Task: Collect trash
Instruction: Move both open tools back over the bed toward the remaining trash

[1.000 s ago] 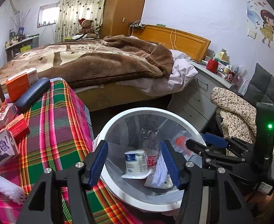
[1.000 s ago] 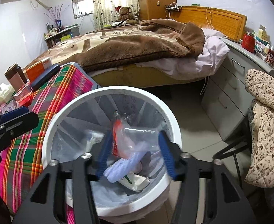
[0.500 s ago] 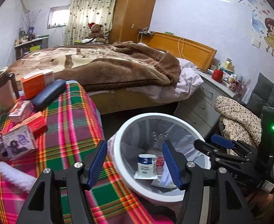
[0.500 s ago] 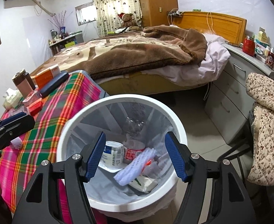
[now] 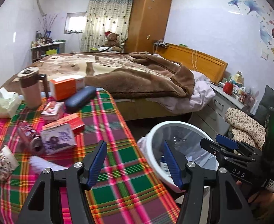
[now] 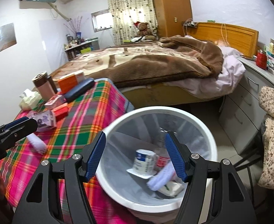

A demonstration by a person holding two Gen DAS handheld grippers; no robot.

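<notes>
White bin (image 6: 209, 134) on floor beside plaid table (image 5: 116, 127), holding cup (image 6: 143, 161), wrappers. Right gripper (image 6: 137, 155) over bin, jaws wide, empty. Left gripper (image 5: 135, 160) over table edge, jaws apart, empty

Both hands have pulled back from the white bin (image 6: 207, 130) — a second ago the right gripper (image 6: 135, 156) held a crumpled clear wrapper and a pale ridged piece (image 6: 161, 177) over it; now those lie inside beside the small pot (image 6: 142, 160), and its jaws stand wide and empty. The left gripper (image 5: 135, 162) has swung off the bin toward the plaid tablecloth (image 5: 118, 130) — empty, jaws a little wider.
</notes>
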